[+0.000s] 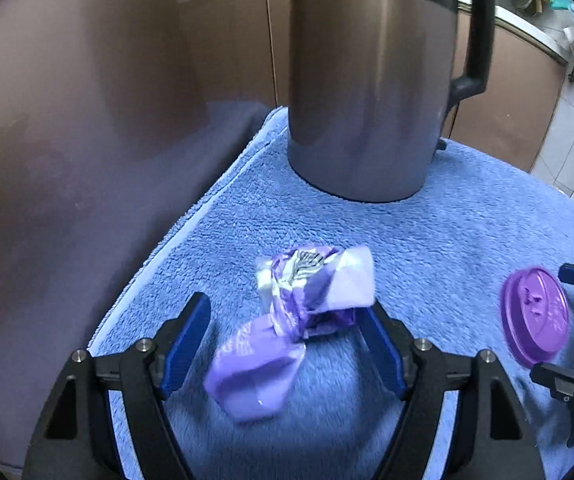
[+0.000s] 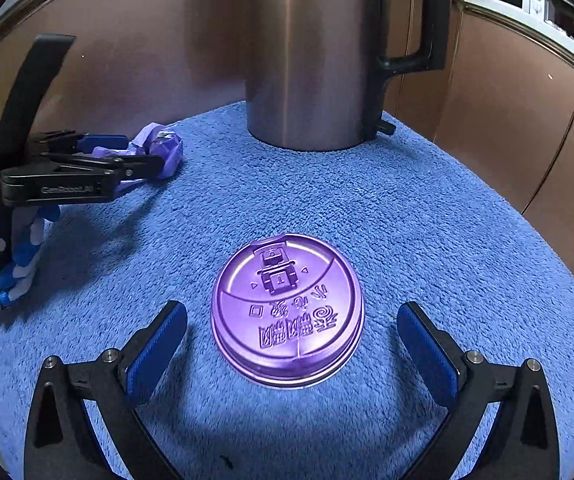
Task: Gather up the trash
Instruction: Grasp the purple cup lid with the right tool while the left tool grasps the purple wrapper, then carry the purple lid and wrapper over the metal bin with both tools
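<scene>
Left gripper [image 1: 283, 344]: my jaws stand apart around the crumpled purple wrapper [image 1: 295, 320]. The right-hand pad sits right at the wrapper's edge, touching or nearly so; I cannot tell which. The left-hand pad is clear of it, with towel showing between. Nothing is clenched.

Right gripper [image 2: 293, 340]: my jaws are spread wide, one blue pad on each side of the purple cup lid [image 2: 287, 310]. Both pads stand clear of its rim, so the lid is not gripped.

Crumpled purple wrapper: lies on the blue towel [image 1: 427, 232], in front of the kettle and to the left of the lid. It is twisted in the middle, with a silvery inner face showing at the upper end.

Purple cup lid: lies flat on the towel, top side up, with embossed characters and a sip tab facing the kettle. From the left wrist view it appears at the right edge, beside my other jaws.

Steel kettle [image 2: 311, 60]: stands upright at the far edge of the towel, black handle to the right, well behind both pieces of trash.

Hand: a blue-and-white glove [image 2: 19, 256] holds the left gripper, seen in the right wrist view.

Backdrop: brown cabinet panels [image 2: 507, 120] behind the kettle.
</scene>
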### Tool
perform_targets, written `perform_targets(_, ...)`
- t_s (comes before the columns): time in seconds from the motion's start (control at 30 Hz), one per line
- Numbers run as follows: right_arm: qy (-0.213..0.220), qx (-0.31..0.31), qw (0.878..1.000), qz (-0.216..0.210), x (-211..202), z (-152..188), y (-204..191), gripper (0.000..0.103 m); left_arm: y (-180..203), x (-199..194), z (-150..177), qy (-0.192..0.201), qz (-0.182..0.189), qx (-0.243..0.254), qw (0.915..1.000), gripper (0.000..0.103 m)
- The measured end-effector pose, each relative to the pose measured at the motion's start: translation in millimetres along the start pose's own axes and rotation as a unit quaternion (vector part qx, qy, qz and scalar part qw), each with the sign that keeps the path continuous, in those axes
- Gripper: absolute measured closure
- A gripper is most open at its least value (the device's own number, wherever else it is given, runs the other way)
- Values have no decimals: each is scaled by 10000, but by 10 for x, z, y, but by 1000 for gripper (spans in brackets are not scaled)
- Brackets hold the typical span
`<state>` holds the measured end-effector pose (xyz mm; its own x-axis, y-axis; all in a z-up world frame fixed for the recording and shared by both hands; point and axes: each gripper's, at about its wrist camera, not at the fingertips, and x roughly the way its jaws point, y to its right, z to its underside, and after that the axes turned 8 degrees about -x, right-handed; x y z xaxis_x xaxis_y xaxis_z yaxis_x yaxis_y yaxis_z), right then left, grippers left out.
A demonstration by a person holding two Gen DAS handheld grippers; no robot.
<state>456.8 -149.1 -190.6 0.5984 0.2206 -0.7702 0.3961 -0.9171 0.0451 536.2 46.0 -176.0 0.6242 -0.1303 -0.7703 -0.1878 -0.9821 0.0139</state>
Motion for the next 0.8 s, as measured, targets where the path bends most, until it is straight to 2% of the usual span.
perform_targets(0.1, -48, 82, 10000, -6, 51, -21, 30, 12, 11, 84, -33, -64, -22, -59, 10000, 31)
perform_targets(0.13, -77, 105, 9999, -25, 61, -13, 38, 21, 20, 103, -41, -67, -27, -57, 10000, 38)
perform_targets(0.17, -96, 125, 9998, -90, 71, -11, 45, 23, 30, 120, -41, -106, 7, -53, 9999, 47)
perform_targets(0.23, -81, 110, 9999, -84, 66, -14, 27, 24, 55, 121, -31, -144, 159, -69, 9997, 59)
perform_targets(0.33, -5, 44, 10000, -14, 35, -17, -14, 25, 136, 107, 3, -51, 94, 57, 9999, 67)
perform_targets(0.37, 8, 40, 10000, -2, 28, -15, -22, 25, 141, 94, 23, -36, 120, 46, 9999, 80)
perform_targets(0.4, 38, 43, 10000, 16, 9, -6, -31, 26, 141, 79, 47, -65, 226, -8, 9997, 86)
perform_targets(0.57, 205, 115, 9997, -33, -173, 80, -54, 26, 141, -170, 214, 111, 556, -216, 9982, 86)
perform_targets(0.7, 391, 291, 9988, -87, -459, 210, -46, 26, 207, -559, 404, 289, 803, -311, 9959, 86)
perform_targets(0.8, 552, 412, 9976, -96, -760, 361, -61, 26, 320, -886, 571, 424, 851, -192, 9953, 86)
